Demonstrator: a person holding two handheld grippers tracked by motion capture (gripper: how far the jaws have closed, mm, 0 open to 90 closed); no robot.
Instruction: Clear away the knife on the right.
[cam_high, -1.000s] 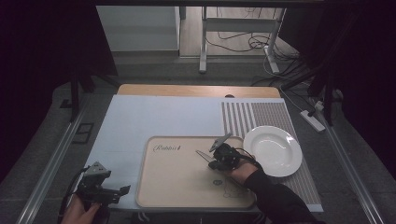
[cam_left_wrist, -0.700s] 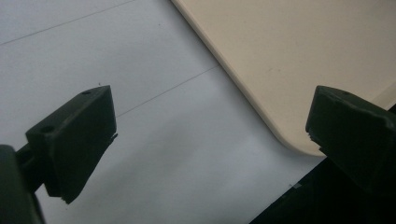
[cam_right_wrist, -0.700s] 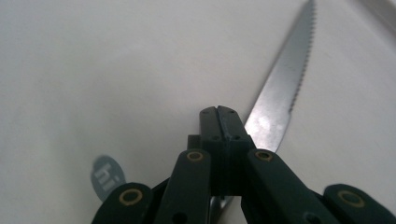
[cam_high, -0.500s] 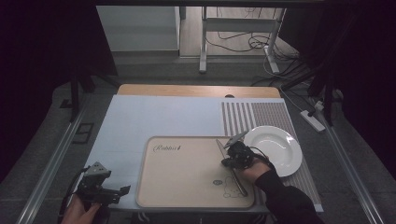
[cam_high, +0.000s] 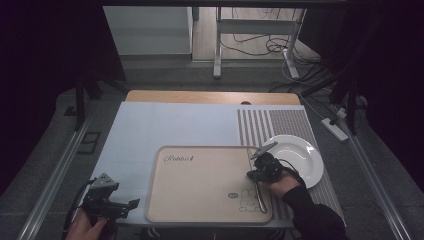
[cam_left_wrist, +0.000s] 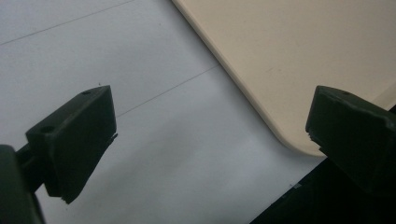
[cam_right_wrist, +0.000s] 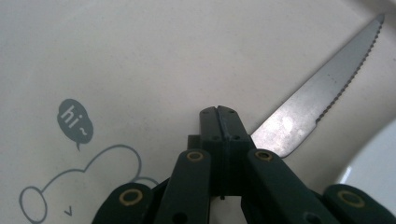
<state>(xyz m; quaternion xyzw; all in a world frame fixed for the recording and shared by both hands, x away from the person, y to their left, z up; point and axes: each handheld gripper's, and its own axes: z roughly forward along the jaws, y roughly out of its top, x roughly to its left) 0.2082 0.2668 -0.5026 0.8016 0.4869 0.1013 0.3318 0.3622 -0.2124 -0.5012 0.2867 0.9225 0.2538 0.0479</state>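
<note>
Two tongs, right tongs (cam_right_wrist: 219, 112) clamped together, knife (cam_right_wrist: 317, 98) lying beside them, left tongs (cam_left_wrist: 210, 135) apart.

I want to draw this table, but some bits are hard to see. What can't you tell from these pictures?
- Knife: right gripper view, its handle is hidden behind the shut right claw, so whether it is gripped is unclear.
- Bunny drawing: same view, cut off by the bottom edge.
- Writing on the tray: high view, too small to read surely.
- Plate: high view, its near rim is hidden by the hand.
- Left claw: open, tray corner beyond.
</note>
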